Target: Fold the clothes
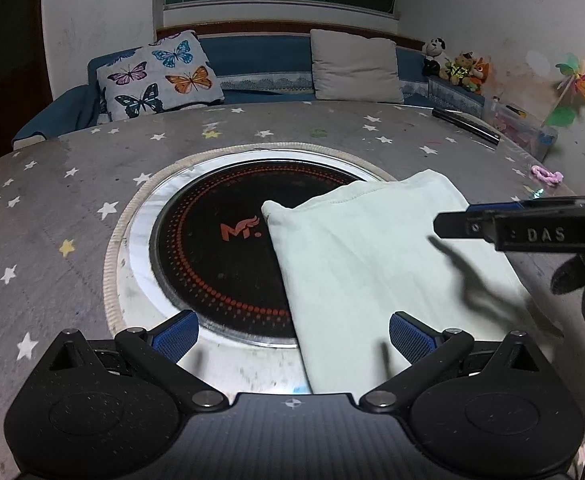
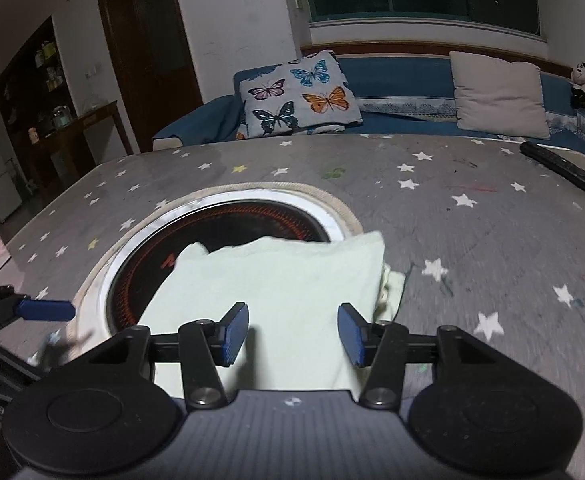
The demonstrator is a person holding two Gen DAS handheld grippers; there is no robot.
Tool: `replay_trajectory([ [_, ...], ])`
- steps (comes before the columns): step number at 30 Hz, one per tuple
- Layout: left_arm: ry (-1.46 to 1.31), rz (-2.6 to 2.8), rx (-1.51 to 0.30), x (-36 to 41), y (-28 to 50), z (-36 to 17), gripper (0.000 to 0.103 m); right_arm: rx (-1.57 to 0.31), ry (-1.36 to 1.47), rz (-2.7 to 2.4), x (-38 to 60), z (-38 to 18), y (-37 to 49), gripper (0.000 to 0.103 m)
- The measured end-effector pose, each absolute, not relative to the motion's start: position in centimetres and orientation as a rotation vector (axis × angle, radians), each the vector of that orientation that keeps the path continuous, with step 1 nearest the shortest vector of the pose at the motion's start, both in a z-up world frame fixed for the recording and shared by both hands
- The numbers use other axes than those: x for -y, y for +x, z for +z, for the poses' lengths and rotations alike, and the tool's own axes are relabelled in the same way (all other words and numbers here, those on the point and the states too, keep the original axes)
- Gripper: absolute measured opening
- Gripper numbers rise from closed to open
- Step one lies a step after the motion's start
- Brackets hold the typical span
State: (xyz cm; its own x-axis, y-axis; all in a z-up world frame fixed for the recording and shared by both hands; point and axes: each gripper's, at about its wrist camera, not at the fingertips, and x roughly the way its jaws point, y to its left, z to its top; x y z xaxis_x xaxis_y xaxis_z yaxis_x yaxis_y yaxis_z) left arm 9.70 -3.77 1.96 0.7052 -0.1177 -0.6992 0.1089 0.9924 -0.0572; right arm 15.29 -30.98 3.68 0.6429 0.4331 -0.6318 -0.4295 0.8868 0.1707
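Since both the left hand-held gripper [image 1: 292, 336] and right hand-held gripper [image 2: 293, 334] hover open over the folded garment [image 1: 372, 264], careless regrasping could unravel it onto the burner [image 1: 220, 240].

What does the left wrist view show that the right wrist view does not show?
Only the left wrist view shows the pinwheel and the pink item on the table. Only the right wrist view shows the dark doorway and the shelves. Both show the folded pale garment over the black round cooktop, the butterfly pillow, and both grippers open.
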Motion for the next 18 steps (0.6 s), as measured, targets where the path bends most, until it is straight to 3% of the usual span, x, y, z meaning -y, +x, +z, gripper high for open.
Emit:
replay_trajectory([
  [8, -0.042, -0.112, -0.772, 3.9, 11.3, 1.8, 0.101, -0.727, 0.069, 0.434, 32.6, 3.2, 17.9, 0.05],
  [18, -0.096, -0.167, -0.805, 4.2, 13.0, 1.0, 0.078, -0.795, 0.221, 0.445, 35.6, 1.4, 17.3, 0.051],
])
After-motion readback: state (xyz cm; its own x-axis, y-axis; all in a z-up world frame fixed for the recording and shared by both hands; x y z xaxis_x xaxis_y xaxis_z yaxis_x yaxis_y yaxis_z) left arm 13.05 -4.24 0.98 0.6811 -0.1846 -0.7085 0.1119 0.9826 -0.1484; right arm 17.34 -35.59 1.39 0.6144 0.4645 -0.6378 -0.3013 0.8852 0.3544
